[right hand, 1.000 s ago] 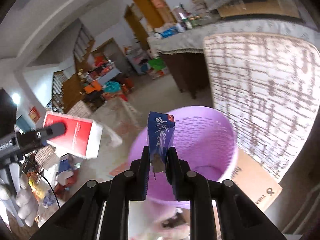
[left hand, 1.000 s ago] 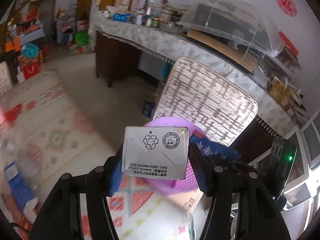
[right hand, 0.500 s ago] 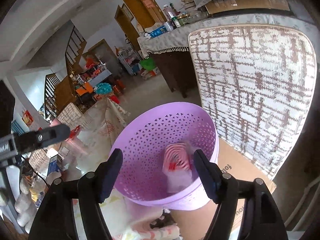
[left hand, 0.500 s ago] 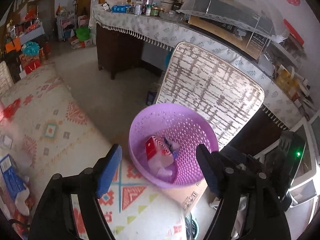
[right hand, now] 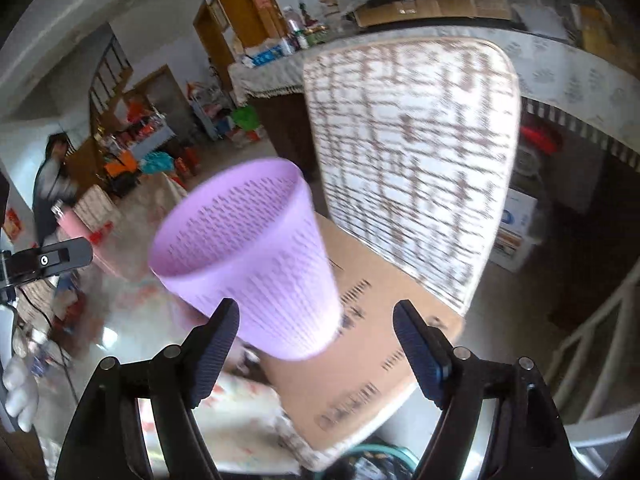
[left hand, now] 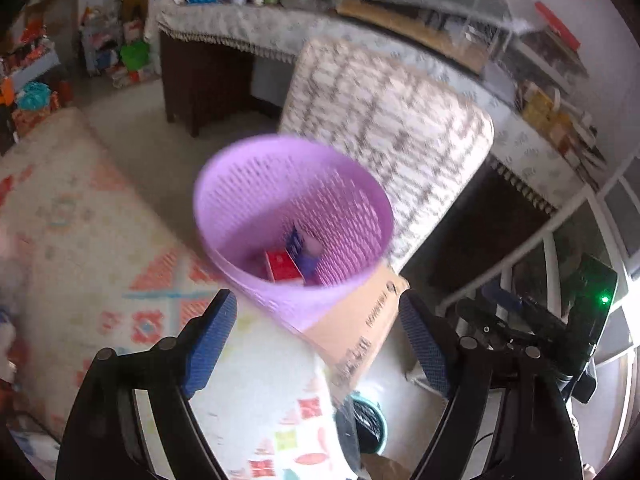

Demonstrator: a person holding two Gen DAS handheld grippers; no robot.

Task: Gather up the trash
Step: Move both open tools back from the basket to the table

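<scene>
A purple perforated waste basket (left hand: 296, 184) stands on a flat cardboard sheet (left hand: 360, 320) ahead of both grippers. Inside it lie a red carton (left hand: 282, 266) and a blue packet (left hand: 296, 242). My left gripper (left hand: 318, 340) is open and empty, just short of the basket's near rim. In the right wrist view the basket (right hand: 256, 264) shows from the side, its inside hidden. My right gripper (right hand: 316, 344) is open and empty, near the basket's base.
A patterned mattress (left hand: 384, 128) leans upright behind the basket. A long cloth-covered table (left hand: 248, 28) with bottles runs along the back. A patterned rug (left hand: 92, 240) lies to the left. A person (right hand: 50, 192) stands far left in the right wrist view.
Both grippers opened and dropped the white-and-red carton and the blue packet into the basket. Both then pulled back, away from the basket.
</scene>
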